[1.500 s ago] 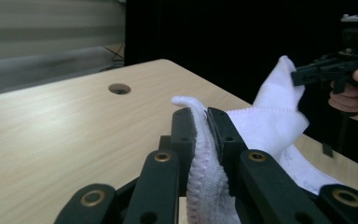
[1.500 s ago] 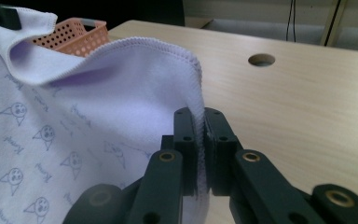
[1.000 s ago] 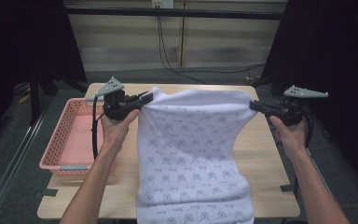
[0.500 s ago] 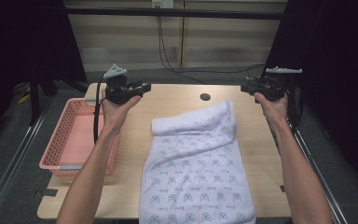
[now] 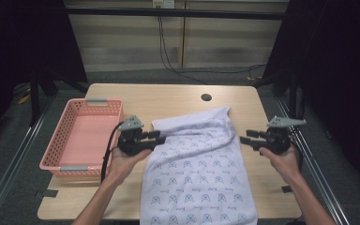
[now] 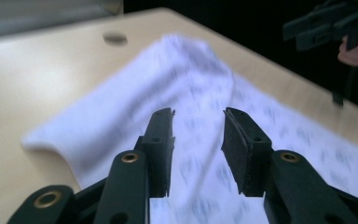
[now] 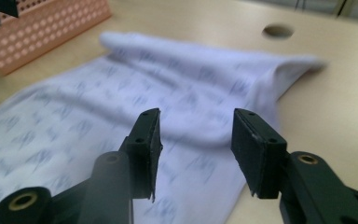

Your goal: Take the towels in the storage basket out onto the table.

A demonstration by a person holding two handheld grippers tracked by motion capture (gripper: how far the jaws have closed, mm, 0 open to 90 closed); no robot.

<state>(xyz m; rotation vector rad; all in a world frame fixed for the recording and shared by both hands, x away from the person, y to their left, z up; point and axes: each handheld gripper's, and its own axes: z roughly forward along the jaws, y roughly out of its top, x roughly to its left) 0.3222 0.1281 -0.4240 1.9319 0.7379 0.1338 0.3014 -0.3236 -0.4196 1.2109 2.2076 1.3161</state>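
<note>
A white patterned cloth [image 5: 194, 168] lies on the wooden table [image 5: 168, 96], its far end loosely folded over. The left gripper [image 5: 158, 137] sits at its left edge and the right gripper [image 5: 243, 137] just off its right edge. Both have jaws parted and empty; the left's have just been closing a little.

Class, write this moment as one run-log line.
cloth: flat on table | left gripper: open, empty | right gripper: open, empty | basket: left of cloth

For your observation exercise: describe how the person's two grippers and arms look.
Both the left gripper and the right gripper are black, each with a grey three-cornered plate on top and two flat jaws with brass-coloured rivets. A black cable trails from the left one. The forearms are bare, without sleeves.
</note>
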